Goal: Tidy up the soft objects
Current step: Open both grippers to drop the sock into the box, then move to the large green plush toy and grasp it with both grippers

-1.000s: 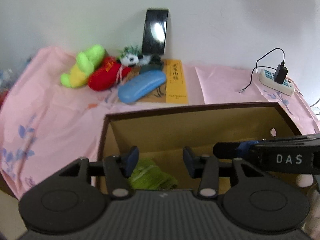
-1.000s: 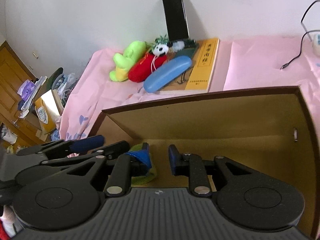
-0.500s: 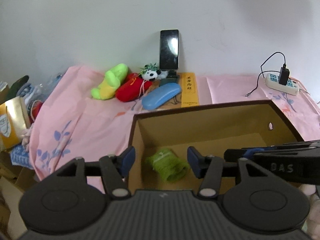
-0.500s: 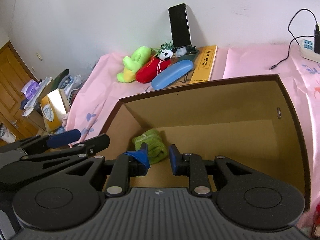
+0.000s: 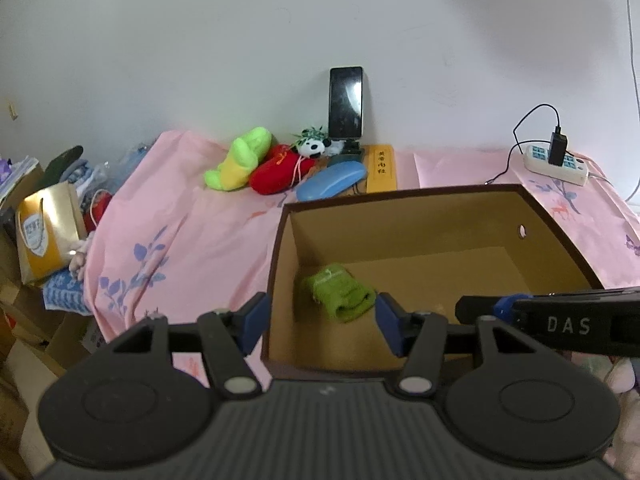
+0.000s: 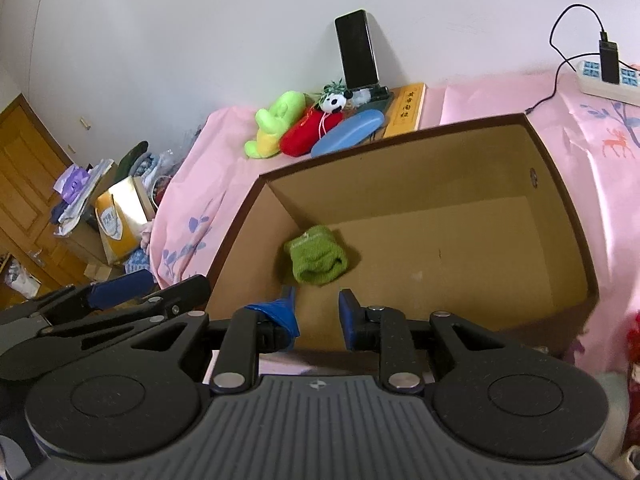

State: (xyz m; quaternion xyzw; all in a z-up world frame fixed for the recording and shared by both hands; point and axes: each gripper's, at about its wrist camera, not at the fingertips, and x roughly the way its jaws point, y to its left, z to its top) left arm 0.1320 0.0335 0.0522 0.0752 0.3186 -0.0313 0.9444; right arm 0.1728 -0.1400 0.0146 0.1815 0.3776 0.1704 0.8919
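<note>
A green rolled cloth [image 5: 340, 293] [image 6: 318, 256] lies in the near left corner of an open brown cardboard box [image 5: 440, 200] [image 6: 400, 140] on a pink sheet. At the back by the wall lie a green-yellow plush [image 5: 240, 158] [image 6: 276, 122], a red plush [image 5: 280, 169] [image 6: 310, 133] and a small panda plush [image 5: 314, 145] [image 6: 334, 101]. My left gripper [image 5: 322, 322] is open and empty, above the box's near left edge. My right gripper [image 6: 318, 314] is open and empty, above the box's near edge.
A blue glasses case [image 5: 332, 180], a yellow book [image 5: 382, 166] and an upright phone [image 5: 346, 102] stand near the plush toys. A power strip with charger [image 5: 556, 158] is at the back right. Bags and clutter [image 5: 48, 224] fill the floor at left.
Both grippers have pulled back and up from inside the box. The green cloth stays in the box, and the whole box and table now show.
</note>
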